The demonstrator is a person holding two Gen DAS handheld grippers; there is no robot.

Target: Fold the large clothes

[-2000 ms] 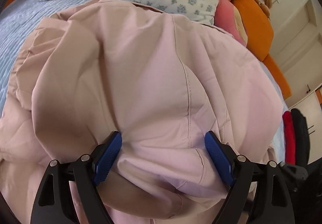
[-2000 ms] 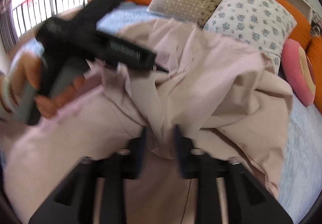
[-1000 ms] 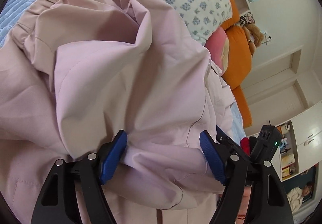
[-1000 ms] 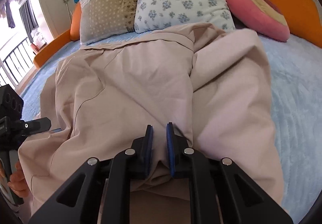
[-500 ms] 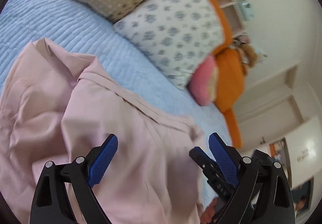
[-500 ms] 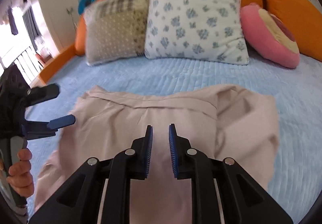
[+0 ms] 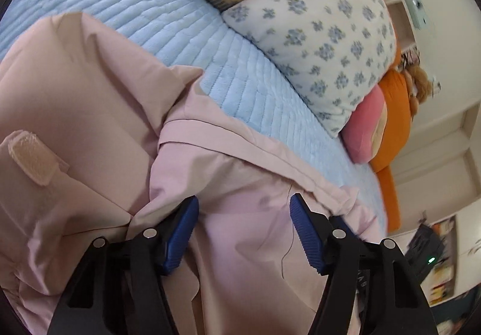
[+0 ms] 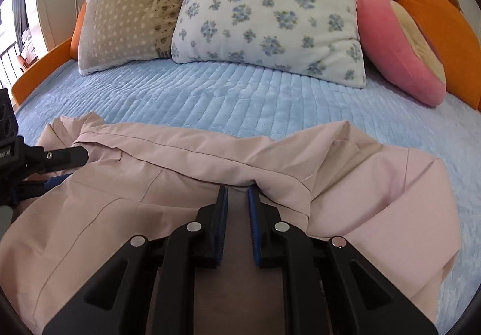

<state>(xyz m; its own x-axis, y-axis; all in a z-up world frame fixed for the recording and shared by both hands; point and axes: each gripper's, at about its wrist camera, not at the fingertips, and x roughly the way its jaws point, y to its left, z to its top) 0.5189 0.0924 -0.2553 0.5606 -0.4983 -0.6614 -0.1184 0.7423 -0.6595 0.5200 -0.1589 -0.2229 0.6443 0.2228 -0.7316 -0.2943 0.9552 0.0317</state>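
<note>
Pale pink cotton, a big garment [image 8: 186, 202], is lying bunched across the near part of the bed [image 8: 270, 94], its long axis running from the bed's left side toward the right, with a seamed hem facing the pillows. The right gripper [image 8: 237, 193] is sitting over the middle of that hem; its jaws are nearly together and closing, and a ridge of the cloth is rising right at their tips, though I cannot tell whether the pads are truly biting it or only resting beside it. The left gripper [image 7: 243, 208] is working at the end of the garment nearer the bed's left edge, its jaws standing apart and closing, straddling a hump of fabric that the blue pads [image 7: 183, 232] are not yet pressing. In the right wrist view that left tool is showing at the left margin, so the two are spaced along the same hem line, the left one nearer the garment's corner. Beyond the hem the blue quilt is lying bare up to the floral pillow [image 8: 270, 10], the patchwork pillow [image 8: 129, 13] and the pink cushion [image 8: 399, 49] at the head edge, which looks like ample room to spread or fold the cloth forward. The right end of the garment is stopping short of the bed's right edge.
</note>
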